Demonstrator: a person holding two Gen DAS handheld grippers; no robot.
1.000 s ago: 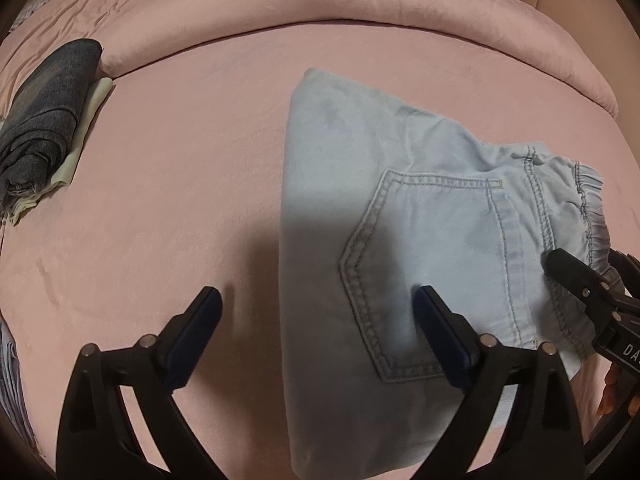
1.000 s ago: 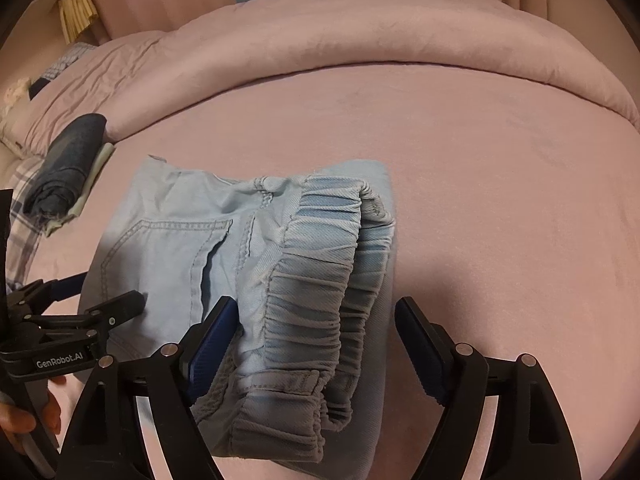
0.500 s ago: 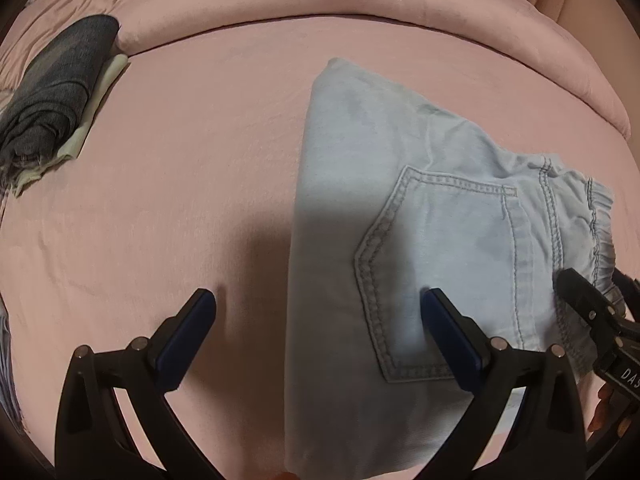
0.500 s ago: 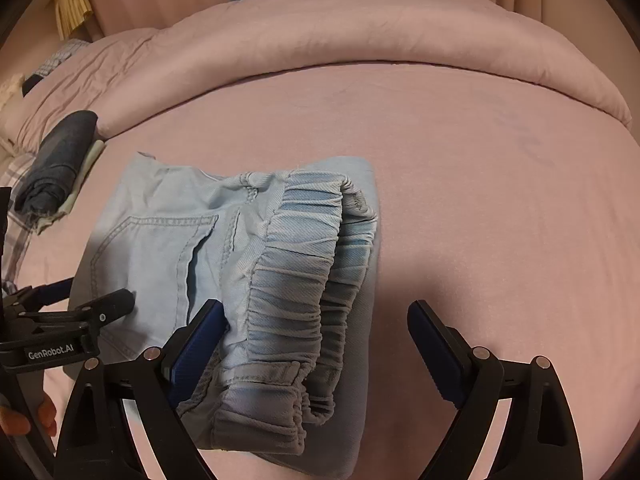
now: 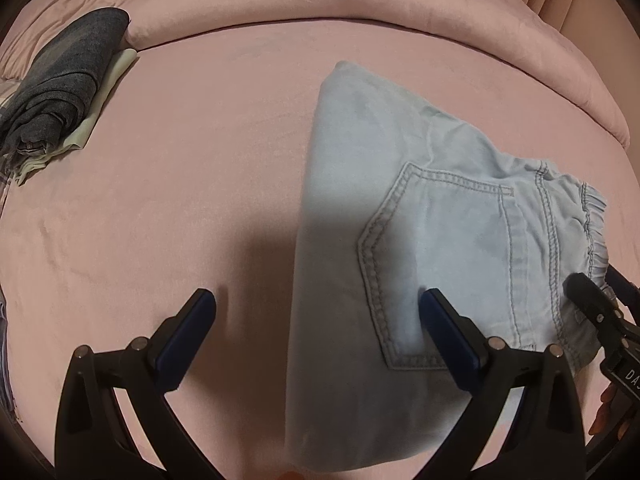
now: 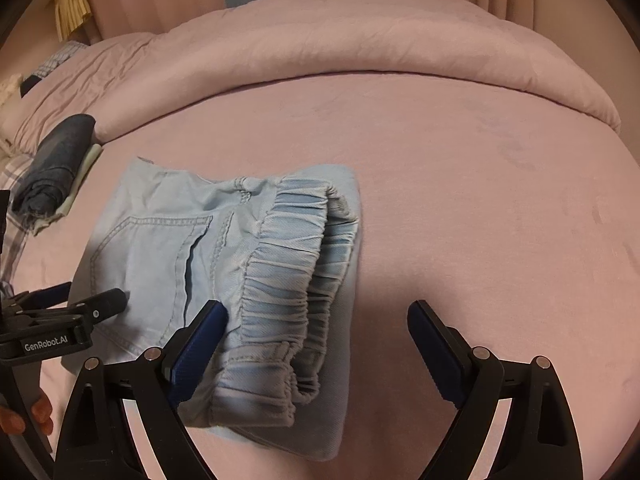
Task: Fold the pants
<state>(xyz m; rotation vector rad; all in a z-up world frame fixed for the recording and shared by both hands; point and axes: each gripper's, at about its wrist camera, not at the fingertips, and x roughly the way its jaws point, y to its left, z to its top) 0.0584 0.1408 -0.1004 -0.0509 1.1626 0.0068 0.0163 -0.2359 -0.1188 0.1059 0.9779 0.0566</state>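
The light blue denim pants lie folded into a compact rectangle on the pink bed, back pocket facing up. My left gripper hovers open over the folded left edge; its right finger is over the pocket and its left finger over bare sheet. In the right wrist view the pants show their gathered elastic waistband on top. My right gripper stands open above that waistband and grips nothing. Each gripper shows in the other's view: the right gripper and the left gripper.
A dark grey folded garment rests on a pale cloth at the far left of the bed. A rolled pink duvet runs along the back. Bare pink sheet lies right of the pants. A person's fingers hold the left tool.
Both pairs of jaws have spread slightly wider. The pants lie where they were and nothing was taken hold of.
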